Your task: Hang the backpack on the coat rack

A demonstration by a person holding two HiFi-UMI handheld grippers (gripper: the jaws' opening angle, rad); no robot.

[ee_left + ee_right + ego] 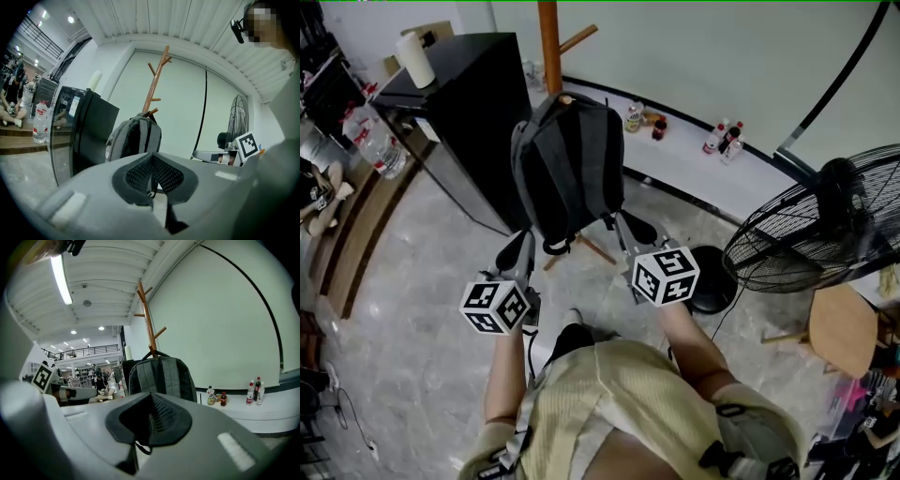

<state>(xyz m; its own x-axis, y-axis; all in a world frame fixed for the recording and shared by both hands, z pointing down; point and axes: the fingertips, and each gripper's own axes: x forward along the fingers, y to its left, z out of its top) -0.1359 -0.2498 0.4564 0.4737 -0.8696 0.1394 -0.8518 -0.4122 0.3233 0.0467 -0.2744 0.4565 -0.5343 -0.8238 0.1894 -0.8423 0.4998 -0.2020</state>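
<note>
Backpack: the grey backpack [567,169] is seen hanging from a low peg of the wooden coat rack [549,42], with its top loop hooked over the peg; the strap side looks turned toward the person, and the bottom looks lifted off the floor
Left tool: the left tool [519,247] is held with its jaws pressed together and nothing clamped, low down near the bag's lower left corner and not touching it
Right tool: same deal, the right tool [630,231] is shut up tight and empty, parked near the lower right of the bag and apart from it
Around it: a black cabinet [478,103] is stood just left of the rack, and a fan [825,225] is off to the right
Step in hand: the hang looks pretty much done, so what's left is judged to be a quick check and a clean retreat
How it's done well: both tools are best drawn straight back with the jaws kept closed, so the dangling strap ends [558,246] aren't snagged; the loop should be eyeballed to make sure it's seated deep on the peg, close to the pole rather than out at the tip
Watch out: the rack is loaded on one side only, so any tug on a strap could probably get the bag swinging or the rack tipped
</note>
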